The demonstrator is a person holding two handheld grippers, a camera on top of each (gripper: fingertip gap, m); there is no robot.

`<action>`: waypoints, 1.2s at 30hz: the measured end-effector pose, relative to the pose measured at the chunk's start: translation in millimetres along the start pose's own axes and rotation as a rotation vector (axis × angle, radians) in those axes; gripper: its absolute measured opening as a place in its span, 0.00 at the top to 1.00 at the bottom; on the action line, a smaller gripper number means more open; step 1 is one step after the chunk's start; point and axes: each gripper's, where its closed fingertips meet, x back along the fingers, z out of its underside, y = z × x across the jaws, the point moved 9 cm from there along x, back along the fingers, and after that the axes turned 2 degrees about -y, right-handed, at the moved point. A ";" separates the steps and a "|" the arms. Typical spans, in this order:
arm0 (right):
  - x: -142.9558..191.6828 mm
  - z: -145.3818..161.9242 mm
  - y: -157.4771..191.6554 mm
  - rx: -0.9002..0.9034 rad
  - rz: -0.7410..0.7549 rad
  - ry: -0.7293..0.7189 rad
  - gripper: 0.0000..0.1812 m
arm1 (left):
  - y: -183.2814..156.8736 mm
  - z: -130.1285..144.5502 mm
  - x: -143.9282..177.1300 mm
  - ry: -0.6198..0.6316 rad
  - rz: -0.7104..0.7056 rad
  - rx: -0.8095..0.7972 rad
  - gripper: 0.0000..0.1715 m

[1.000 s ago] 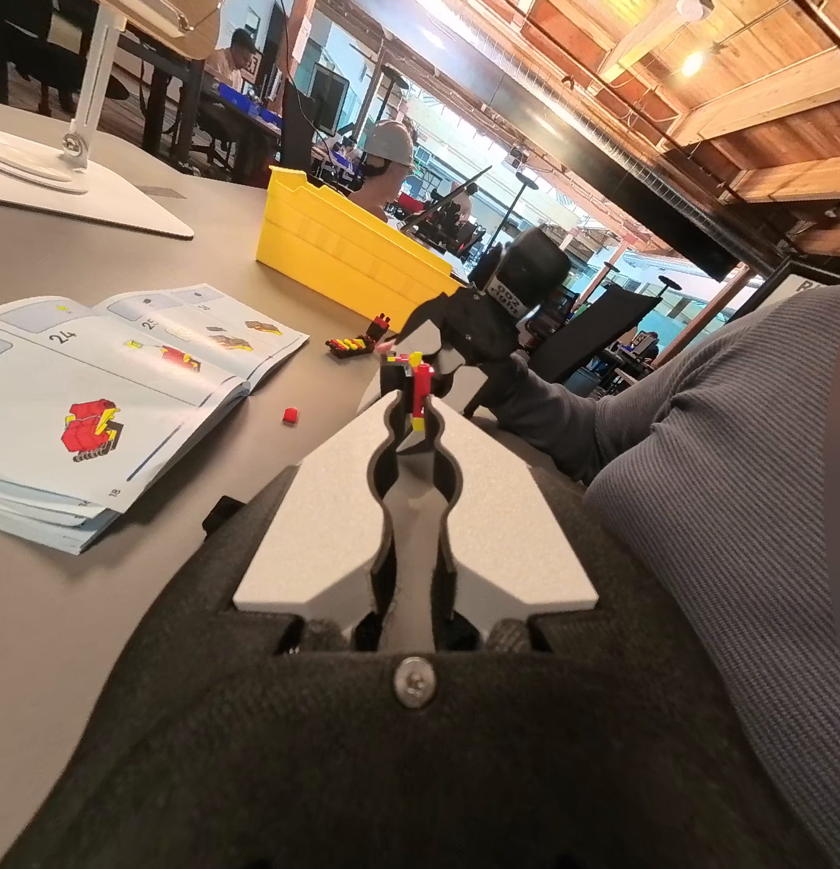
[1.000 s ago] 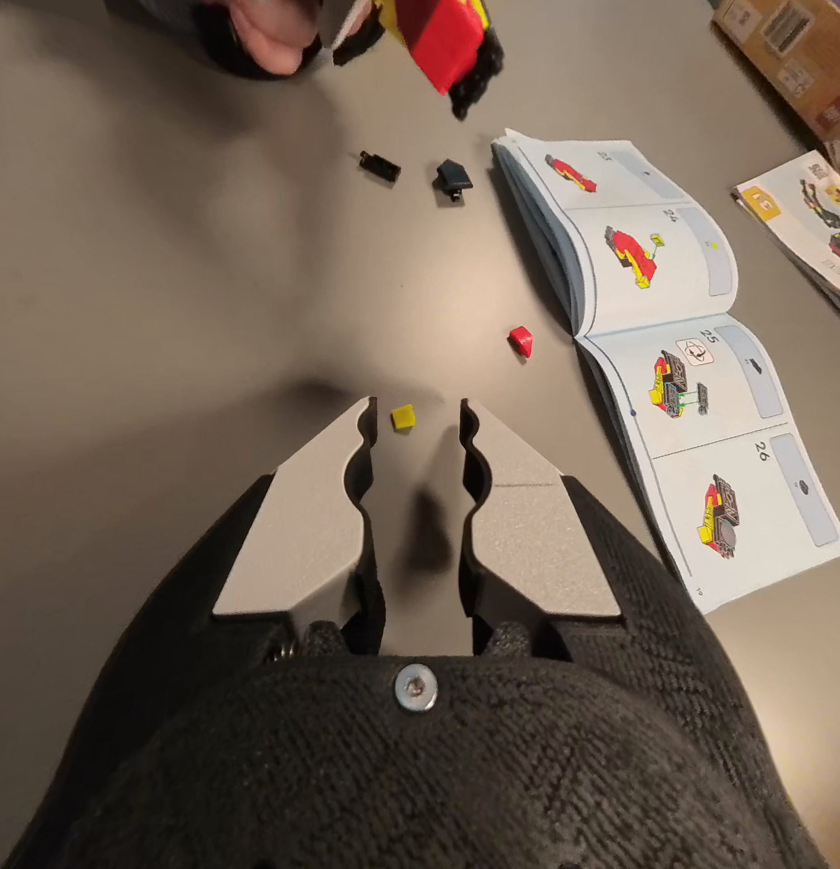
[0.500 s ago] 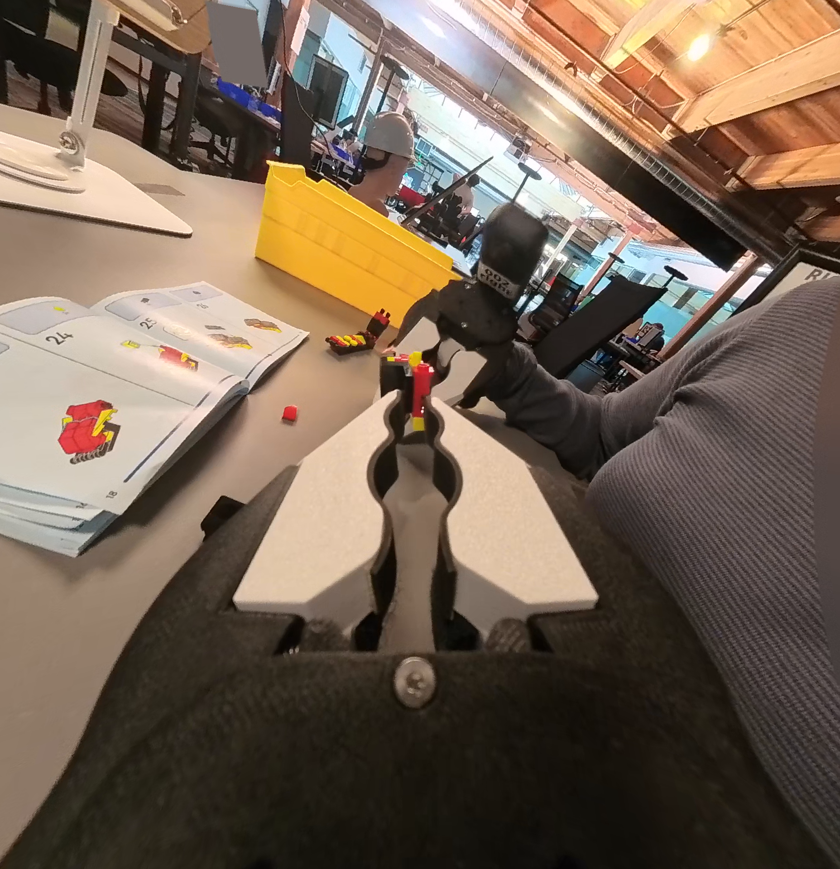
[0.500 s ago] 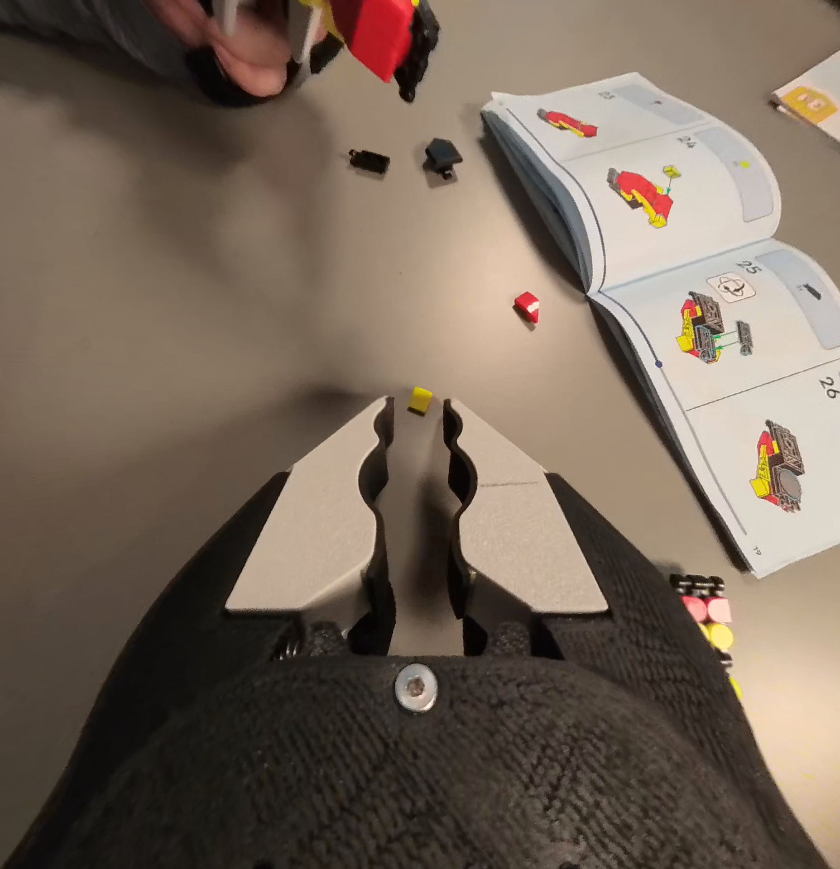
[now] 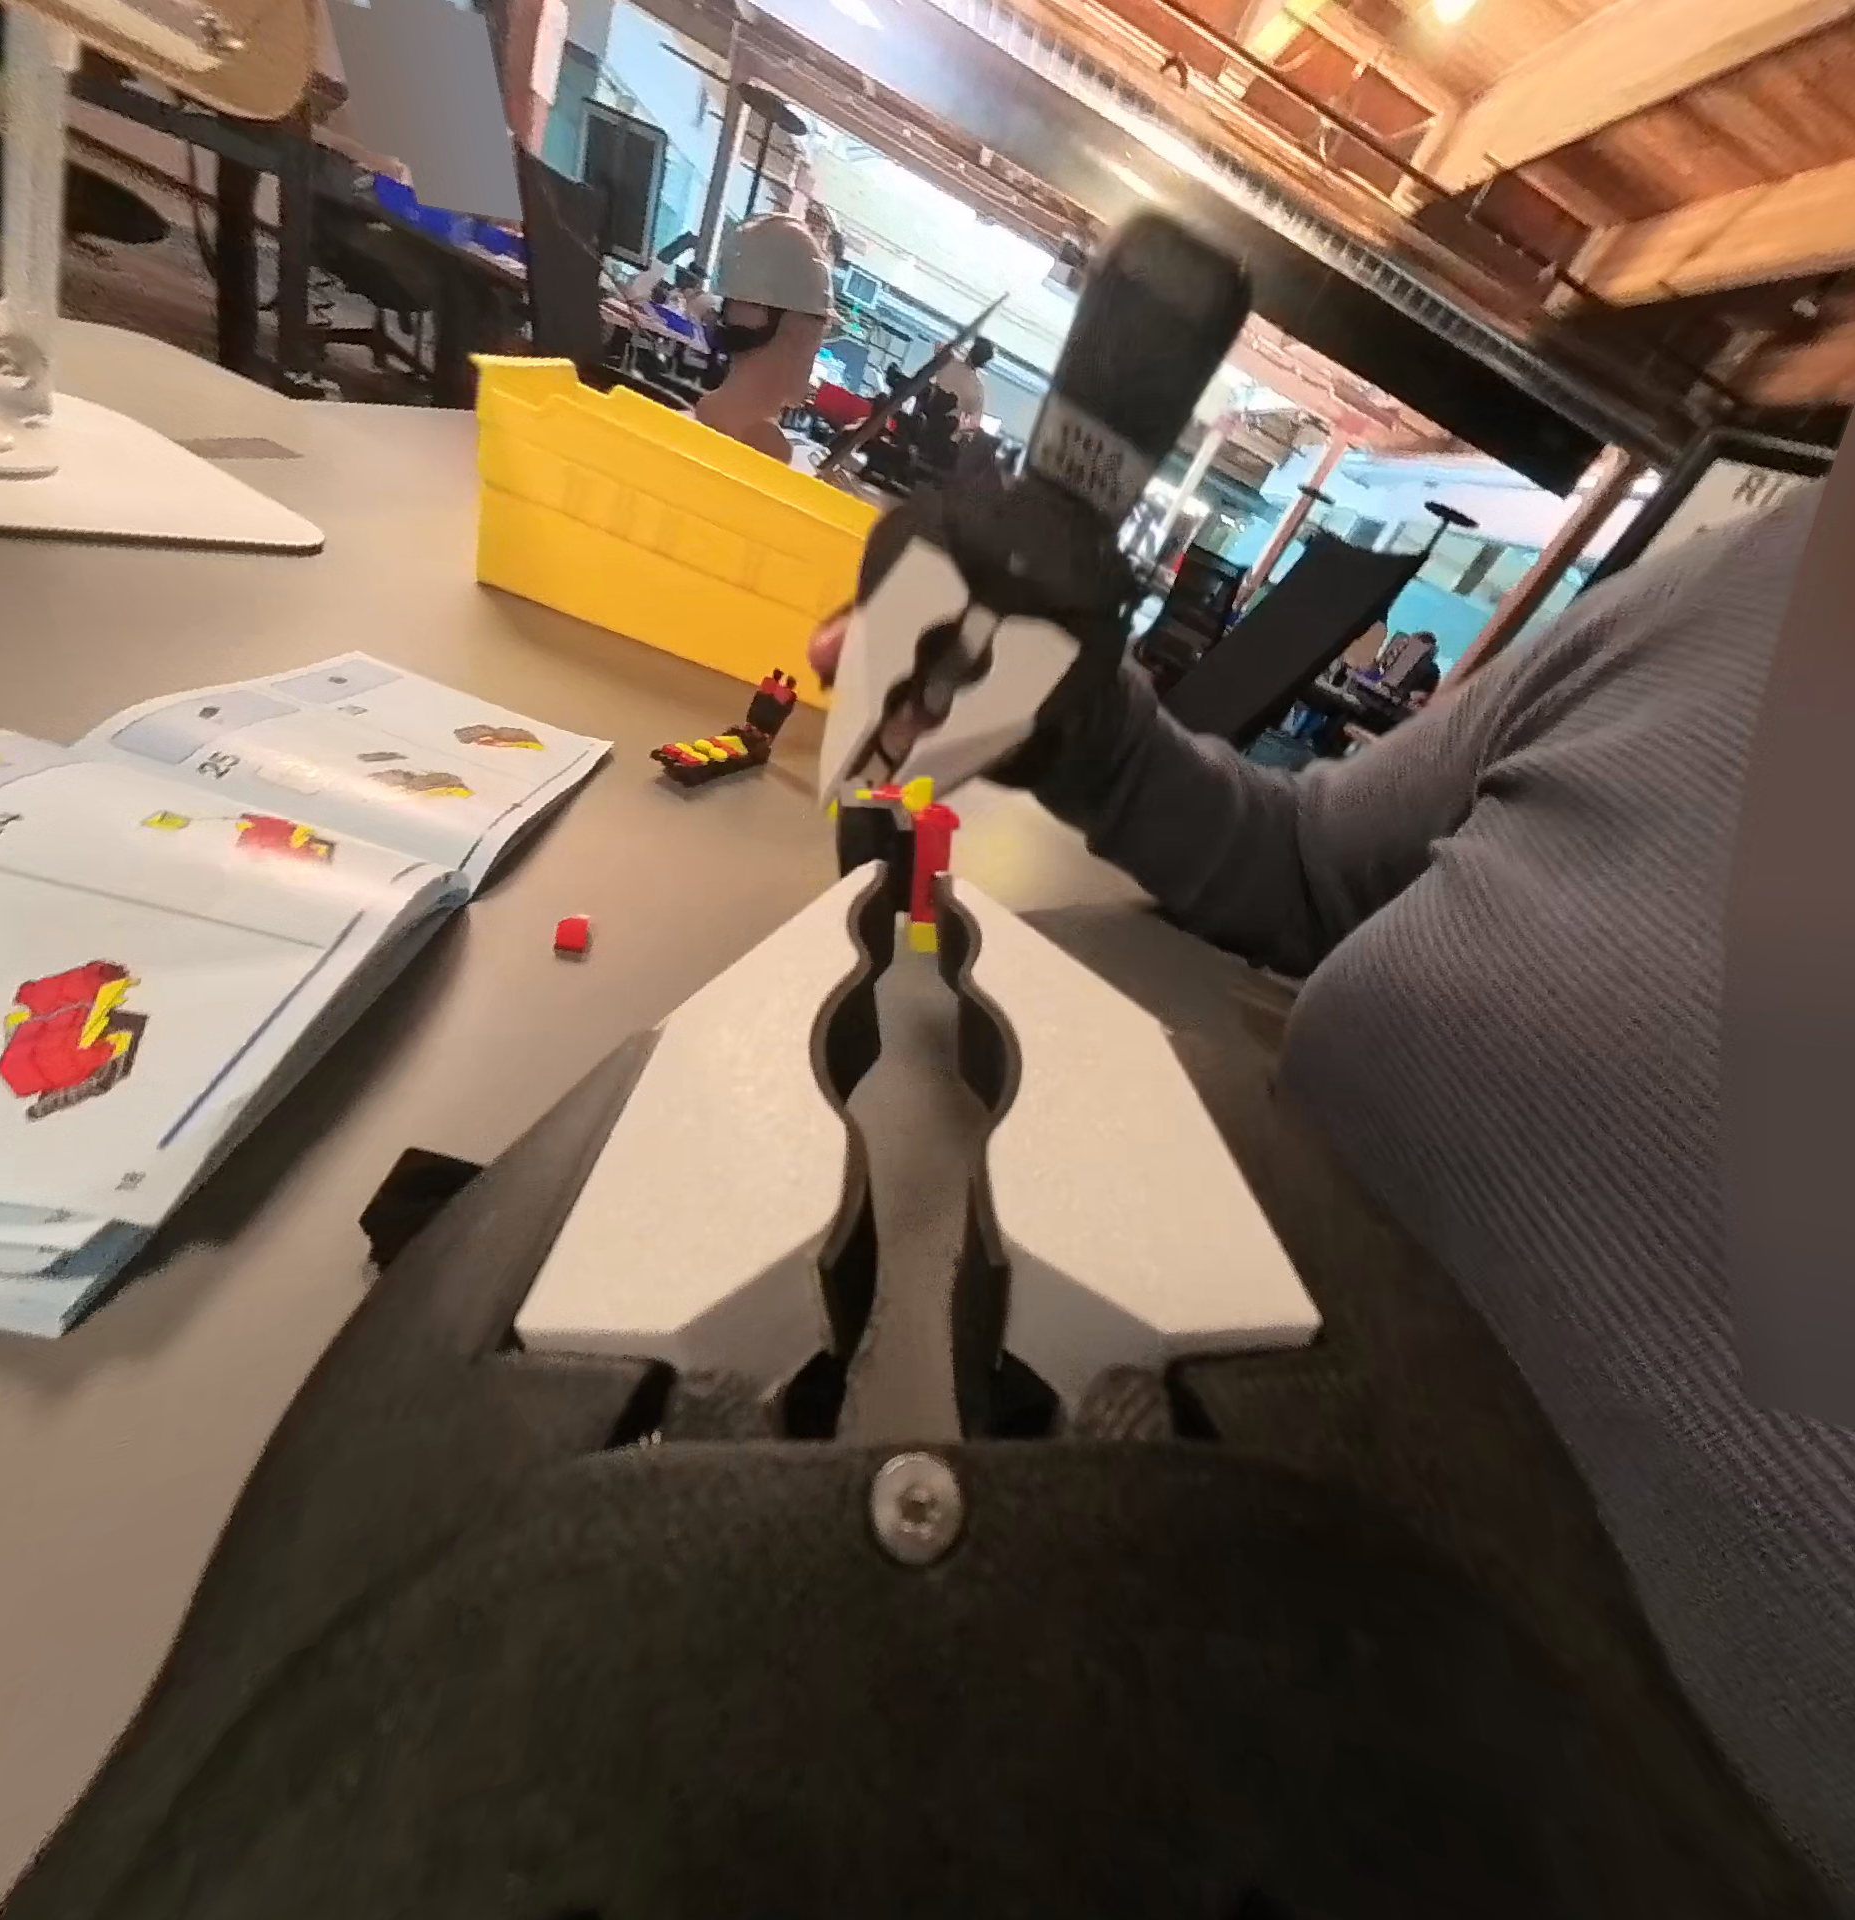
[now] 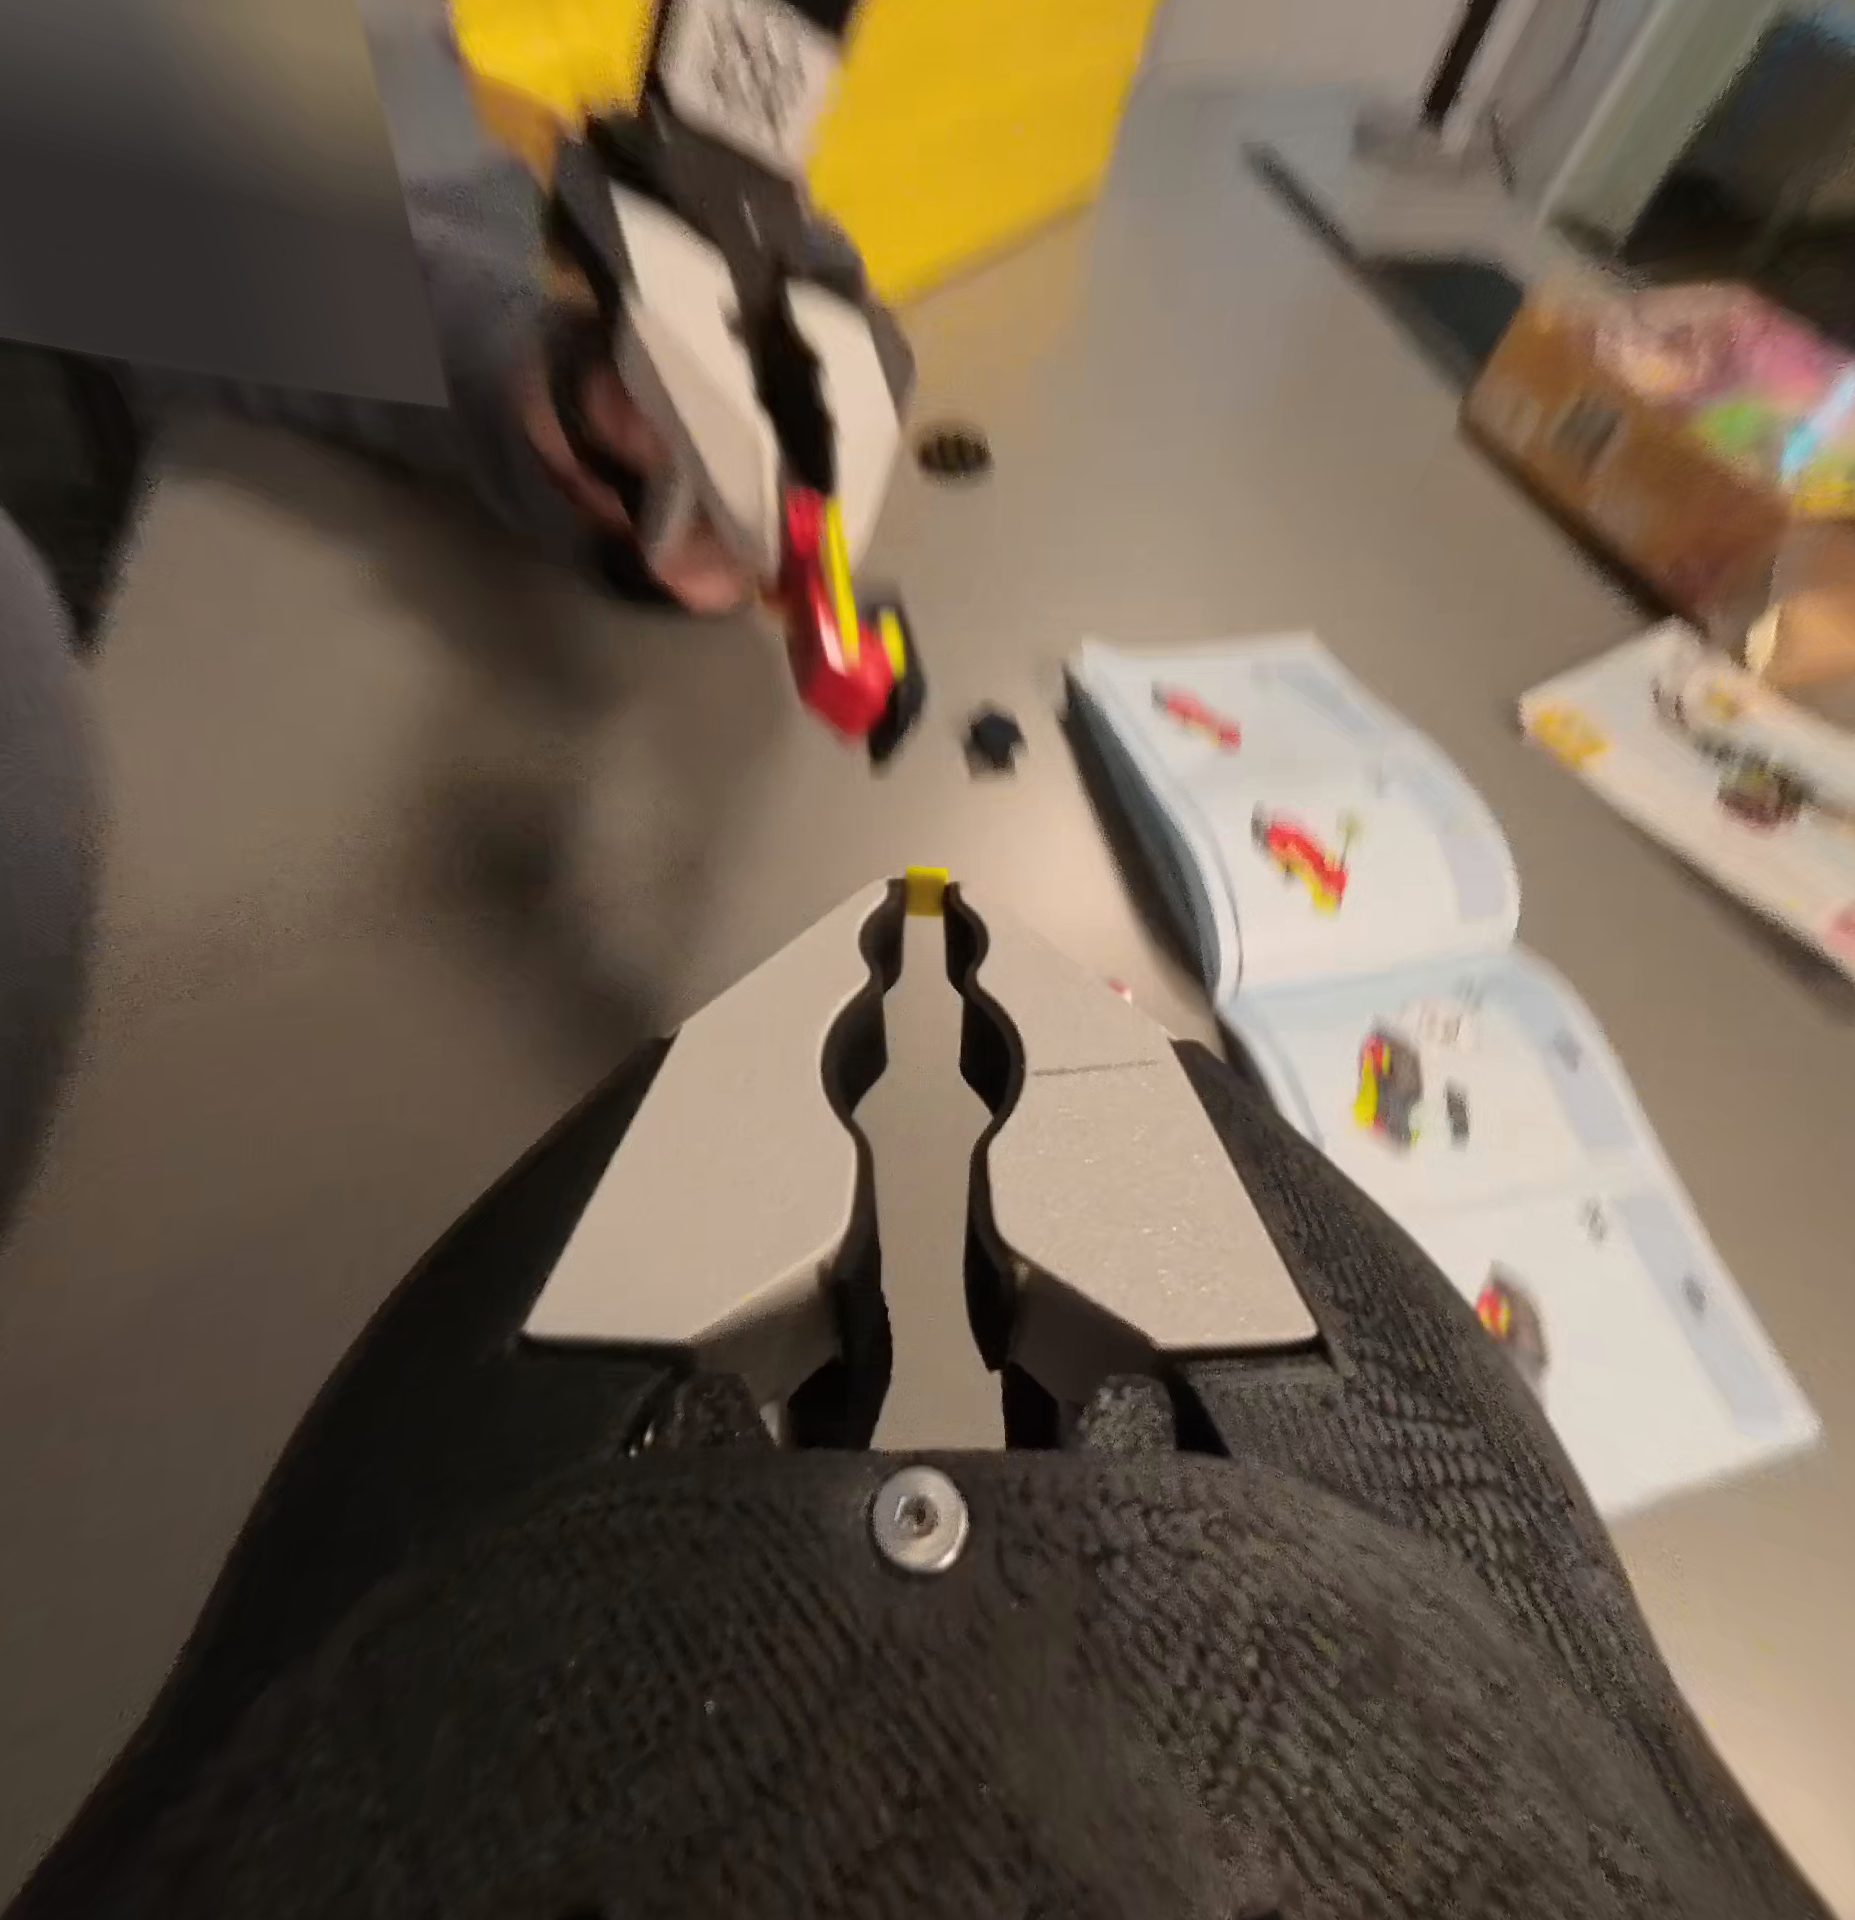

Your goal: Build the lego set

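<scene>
Your left gripper (image 5: 910, 883) is pinching the red-and-yellow lego build (image 5: 928, 862) right at its tips, and your right gripper (image 6: 923, 896) is nipped on a small yellow piece (image 6: 924, 891), both lifted off the grey table (image 6: 331, 810). From the left wrist view the right gripper hangs just above the build, tips pointing down at it, almost touching; whether they meet you cannot tell through the blur. Only this view gives you the loose red brick (image 5: 573, 932) beside the open instruction booklet (image 5: 206, 883), the small black, red and yellow sub-assembly (image 5: 720, 740) farther back, and the yellow bin (image 5: 653, 530) behind that. Switch to the right wrist view and you get what the left one hides: the build seen side-on, hanging from the left gripper's fingers, a dark loose piece (image 6: 994, 736) on the table just beyond it, a second booklet (image 6: 1723, 779) and a cardboard box (image 6: 1671, 457) off to the right.
</scene>
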 end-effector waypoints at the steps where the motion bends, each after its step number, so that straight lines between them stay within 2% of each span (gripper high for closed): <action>1: 0.5 -15.6 0.5 0.024 -0.047 -0.038 0.97 | -2.5 0.6 -1.4 0.008 0.007 -0.022 0.96; 3: -3.5 -42.3 2.6 0.073 -0.152 -0.066 0.97 | -7.2 1.6 -3.6 0.010 0.029 -0.051 0.96; 6: -18.0 -64.2 6.7 0.143 -0.281 0.006 0.97 | -10.7 2.4 -4.9 0.011 0.048 -0.070 0.96; 9: -32.1 -68.9 9.4 0.178 -0.366 0.114 0.97 | -13.1 2.7 -4.6 0.009 0.059 -0.092 0.96; 13: -39.2 -71.3 9.4 0.158 -0.422 0.155 0.98 | -15.5 3.5 -5.5 0.019 0.064 -0.114 0.96; 27: -35.4 -68.3 9.5 0.159 -0.390 0.180 0.97 | -15.7 3.0 -6.0 0.011 0.054 -0.121 0.96; 36: -33.4 -69.1 12.0 0.218 -0.304 0.164 0.95 | -13.9 2.0 -4.0 -0.010 0.043 -0.106 0.97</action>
